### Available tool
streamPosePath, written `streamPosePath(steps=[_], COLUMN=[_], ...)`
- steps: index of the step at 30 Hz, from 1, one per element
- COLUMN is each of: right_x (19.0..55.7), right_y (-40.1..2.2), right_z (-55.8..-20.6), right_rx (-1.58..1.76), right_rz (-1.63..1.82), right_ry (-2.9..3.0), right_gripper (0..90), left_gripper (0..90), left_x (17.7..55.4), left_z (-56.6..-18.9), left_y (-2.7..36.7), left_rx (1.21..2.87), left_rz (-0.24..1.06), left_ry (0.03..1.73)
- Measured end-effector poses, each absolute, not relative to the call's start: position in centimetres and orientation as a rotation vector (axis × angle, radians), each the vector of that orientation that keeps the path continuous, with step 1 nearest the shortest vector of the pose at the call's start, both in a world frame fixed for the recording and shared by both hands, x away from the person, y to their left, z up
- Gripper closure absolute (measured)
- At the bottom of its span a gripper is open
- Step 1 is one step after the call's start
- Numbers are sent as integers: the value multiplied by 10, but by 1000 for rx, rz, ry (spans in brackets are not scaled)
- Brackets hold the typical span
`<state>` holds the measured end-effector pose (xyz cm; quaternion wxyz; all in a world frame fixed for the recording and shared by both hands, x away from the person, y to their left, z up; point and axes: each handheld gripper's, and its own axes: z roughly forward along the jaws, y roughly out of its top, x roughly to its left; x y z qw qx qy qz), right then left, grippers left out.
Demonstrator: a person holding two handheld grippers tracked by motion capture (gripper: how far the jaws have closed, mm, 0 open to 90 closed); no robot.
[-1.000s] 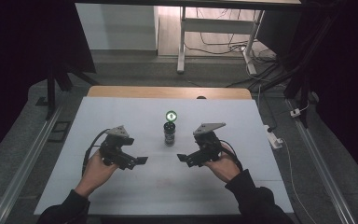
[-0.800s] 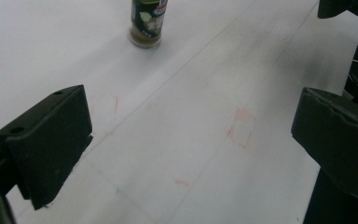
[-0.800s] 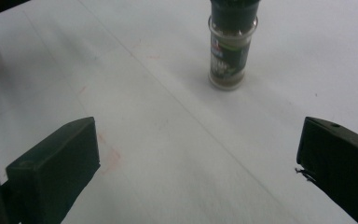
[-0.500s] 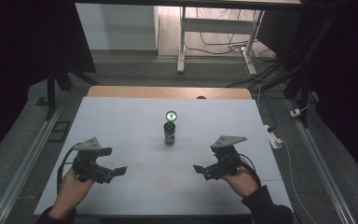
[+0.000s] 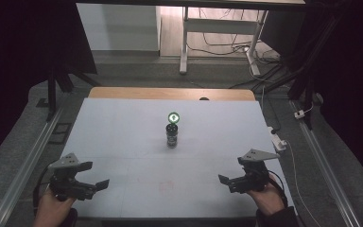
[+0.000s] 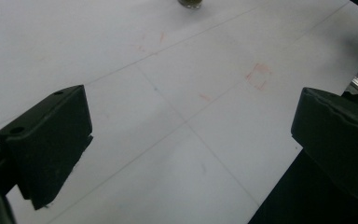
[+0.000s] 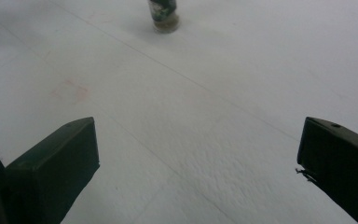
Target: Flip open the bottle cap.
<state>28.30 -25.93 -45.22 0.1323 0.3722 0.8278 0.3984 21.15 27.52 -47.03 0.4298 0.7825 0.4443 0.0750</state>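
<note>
Both grippers are sitting farther apart and closer to the worktop's near edge than a second ago, when they flanked the bottle closely; the bottle itself is standing where it stood. Item: small dark bottle, upright, with a round cap bearing a bright green ring, standing at the middle of the white worktop, well apart from every edge. Left gripper: hovering near the near-left corner, jaws spread wide and holding nothing, as its own view confirms. Right gripper: hovering near the near-right corner, jaws likewise spread and empty. Both are pointing inward toward the worktop's centre, with the bottle's base showing at the top of each gripper view. Handling, judged: the bottle is looking light and rigid, narrow and tall enough to be tipping easily under a sideways nudge; its smooth wall is probably slippery. Best hold, judged: across the body below the cap, jaws level, closing squarely so neither one is pushing first. Contents cannot be told.
</note>
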Motion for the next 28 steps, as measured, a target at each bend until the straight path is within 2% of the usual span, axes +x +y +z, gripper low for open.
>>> streamPosePath(steps=[13, 28], right_x=[266, 259], right_y=[-302, -312], right_z=[-458, -458], right_rx=[1241, 1282], right_rz=[1106, 1050], right_ry=[2314, 2334], right_gripper=[0, 0], left_gripper=[0, 0], left_x=[188, 181], left_z=[-475, -479], left_y=[300, 307], left_rx=[1918, 1954], left_rz=[258, 259], left_ry=[1198, 1265])
